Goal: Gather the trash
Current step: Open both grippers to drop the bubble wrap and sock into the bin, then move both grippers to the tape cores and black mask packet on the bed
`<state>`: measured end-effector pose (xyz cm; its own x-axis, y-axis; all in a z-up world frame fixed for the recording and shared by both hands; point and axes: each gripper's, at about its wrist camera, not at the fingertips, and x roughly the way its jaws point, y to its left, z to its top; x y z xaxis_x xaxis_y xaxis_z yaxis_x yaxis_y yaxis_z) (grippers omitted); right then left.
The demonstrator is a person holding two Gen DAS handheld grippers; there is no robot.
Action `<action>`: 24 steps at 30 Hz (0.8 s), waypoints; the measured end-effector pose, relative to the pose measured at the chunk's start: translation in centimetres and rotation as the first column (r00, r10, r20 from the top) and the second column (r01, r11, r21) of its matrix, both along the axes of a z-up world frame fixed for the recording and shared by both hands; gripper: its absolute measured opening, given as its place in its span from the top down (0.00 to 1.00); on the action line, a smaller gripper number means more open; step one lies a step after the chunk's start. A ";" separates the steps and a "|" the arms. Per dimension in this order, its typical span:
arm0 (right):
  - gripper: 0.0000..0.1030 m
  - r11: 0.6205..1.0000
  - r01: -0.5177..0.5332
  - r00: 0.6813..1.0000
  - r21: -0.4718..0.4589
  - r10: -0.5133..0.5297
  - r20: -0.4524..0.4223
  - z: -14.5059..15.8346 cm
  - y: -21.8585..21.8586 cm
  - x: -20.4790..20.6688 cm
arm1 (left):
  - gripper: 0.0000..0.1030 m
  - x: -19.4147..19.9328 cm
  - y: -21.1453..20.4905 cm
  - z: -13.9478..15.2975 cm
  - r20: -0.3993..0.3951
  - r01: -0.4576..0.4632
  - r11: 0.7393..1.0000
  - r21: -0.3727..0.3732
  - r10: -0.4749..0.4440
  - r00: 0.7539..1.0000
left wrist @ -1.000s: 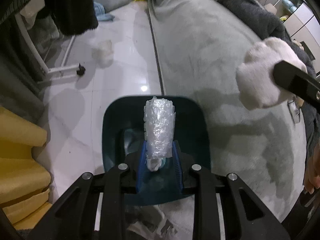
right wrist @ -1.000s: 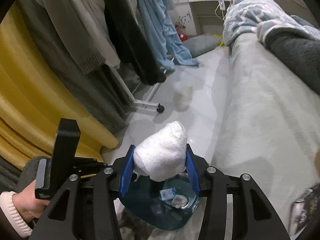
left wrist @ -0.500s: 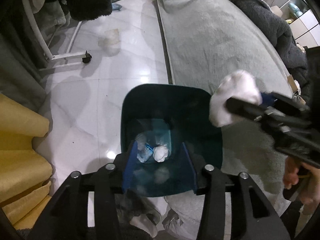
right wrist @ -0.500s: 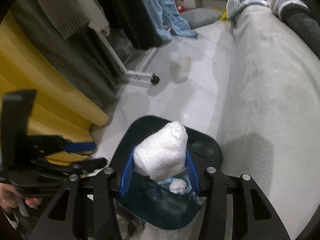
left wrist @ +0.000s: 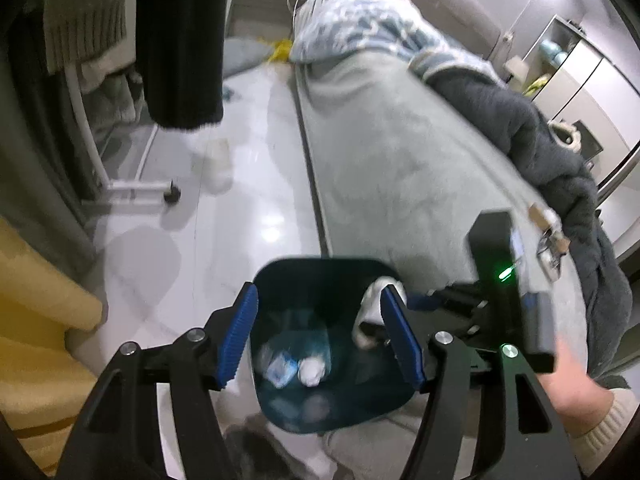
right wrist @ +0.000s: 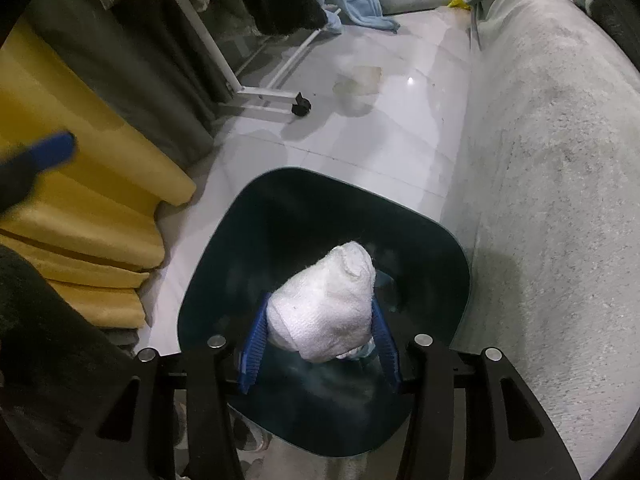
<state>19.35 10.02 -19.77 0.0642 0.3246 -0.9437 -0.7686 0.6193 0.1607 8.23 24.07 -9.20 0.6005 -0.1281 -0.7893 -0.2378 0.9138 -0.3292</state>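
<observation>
A dark teal trash bin (left wrist: 320, 270) stands on the floor beside the bed and also shows in the right wrist view (right wrist: 280, 192). Crumpled wrappers and a white wad (left wrist: 310, 370) lie at its bottom. My left gripper (left wrist: 320, 336) is open and empty above the bin. My right gripper (right wrist: 318, 344) is shut on a white tissue wad (right wrist: 324, 312) and holds it over the bin mouth. The wad (left wrist: 370, 300) shows at the bin's right rim in the left wrist view.
A grey-covered bed (right wrist: 552, 160) runs along the right. Yellow cushions (right wrist: 80, 200) lie at the left. A white clothes rack foot with a caster (right wrist: 300, 108) stands on the glossy floor, with a pale smear (right wrist: 356, 84) beyond it.
My left gripper let the plastic-wrapped roll fall into the bin and opened wide. My right gripper brought the white wad from beside the bin to over its mouth.
</observation>
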 end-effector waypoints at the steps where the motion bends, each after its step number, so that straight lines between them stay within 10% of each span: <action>1: 0.49 1.000 0.000 1.000 -0.004 0.000 0.000 -0.1 0.0 0.0 | 0.35 -0.1 0.1 0.5 0.025 -0.003 1.000 0.003 0.003 1.000; 12: 0.25 0.997 -0.004 0.999 0.071 0.000 0.046 3.3 -1.1 -1.0 | 0.24 -1.7 -2.4 7.5 0.328 -0.016 0.994 0.110 -0.021 0.944; 24: 0.15 0.977 0.016 0.973 0.212 -0.064 0.222 10.9 -6.3 -0.4 | 0.10 -2.0 -6.3 10.5 0.481 0.039 0.992 0.121 -0.093 0.872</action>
